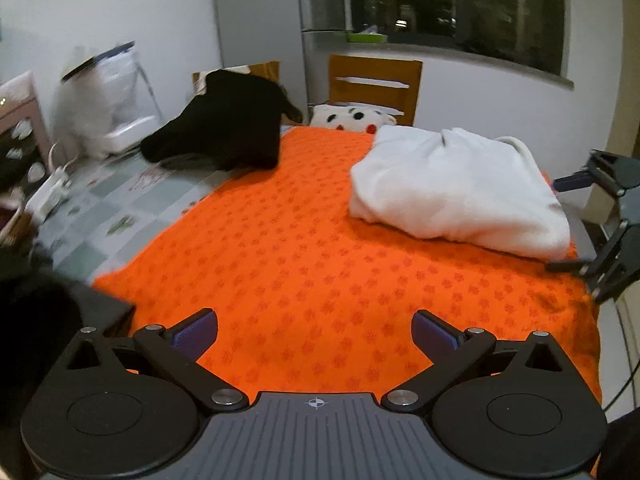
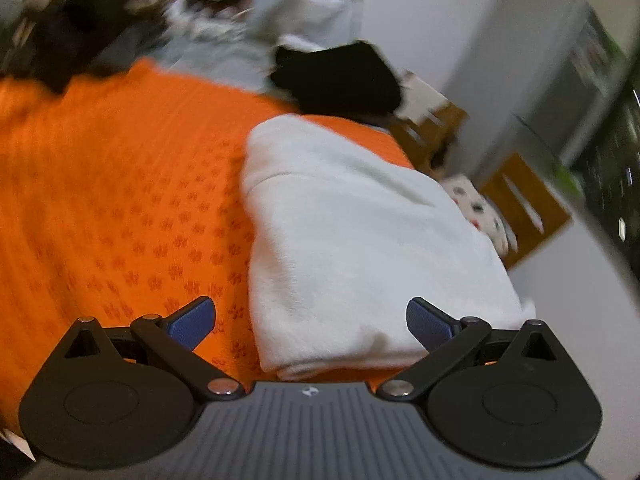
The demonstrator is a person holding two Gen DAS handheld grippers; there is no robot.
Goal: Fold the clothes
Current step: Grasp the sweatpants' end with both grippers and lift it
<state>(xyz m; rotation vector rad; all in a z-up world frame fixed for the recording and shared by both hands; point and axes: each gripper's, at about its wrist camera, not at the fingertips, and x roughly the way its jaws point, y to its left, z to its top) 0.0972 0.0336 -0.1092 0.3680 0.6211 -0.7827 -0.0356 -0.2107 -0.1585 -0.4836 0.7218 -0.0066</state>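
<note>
A folded white fleece garment [image 1: 456, 188] lies on the orange patterned blanket [image 1: 304, 264] at the right side of the bed. My left gripper [image 1: 314, 330] is open and empty over the blanket's near edge. My right gripper [image 1: 560, 224] shows at the right edge of the left wrist view, open beside the white garment. In the right wrist view my right gripper [image 2: 310, 320] is open with the white garment's [image 2: 360, 240] near folded edge between its fingers, not pinched. A black garment [image 1: 228, 128] lies heaped at the far left of the bed.
A spotted white pillow [image 1: 348, 118] and wooden chairs [image 1: 376, 84] stand at the head of the bed under a dark window. A white appliance [image 1: 108, 100] and a power strip [image 1: 52, 188] are at the left. A checked sheet [image 1: 116, 208] shows beside the blanket.
</note>
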